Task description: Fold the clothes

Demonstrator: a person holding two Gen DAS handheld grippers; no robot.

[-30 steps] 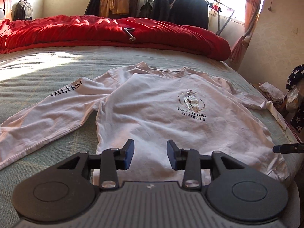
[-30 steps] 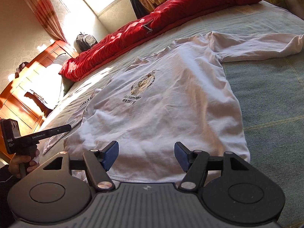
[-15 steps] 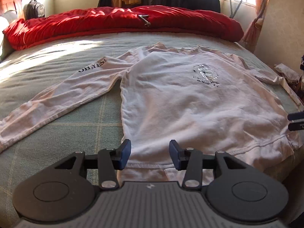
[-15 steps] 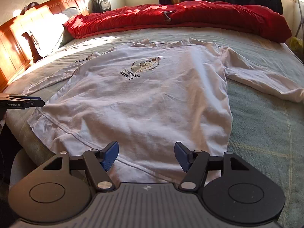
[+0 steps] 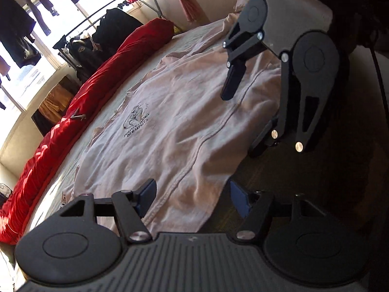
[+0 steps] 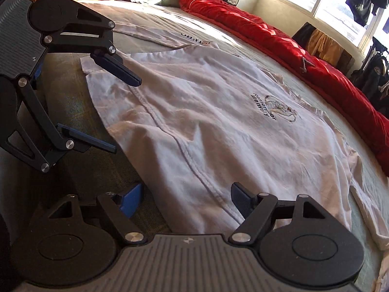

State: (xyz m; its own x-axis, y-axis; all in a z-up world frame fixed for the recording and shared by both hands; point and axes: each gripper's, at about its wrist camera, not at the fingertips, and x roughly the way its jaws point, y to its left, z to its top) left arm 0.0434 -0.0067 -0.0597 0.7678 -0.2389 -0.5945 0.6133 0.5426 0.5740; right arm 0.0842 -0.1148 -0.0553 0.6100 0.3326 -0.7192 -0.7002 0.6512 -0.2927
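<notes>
The left gripper (image 5: 192,200) stands wide open, holding nothing, its blue-padded fingers straddling the hem corner of the white long-sleeved cotton shirt (image 5: 175,131). The right gripper (image 6: 186,199) is likewise spread wide and empty at the hem's other corner. Ahead of both, the shirt lies flat on the green bedspread (image 6: 73,107), a red quilted duvet (image 6: 279,39) beyond its collar.

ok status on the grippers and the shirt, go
Left gripper open, straddling the hem. Right gripper open at the other hem corner. White shirt flat on bed, unfolded. Nothing in the way.
</notes>
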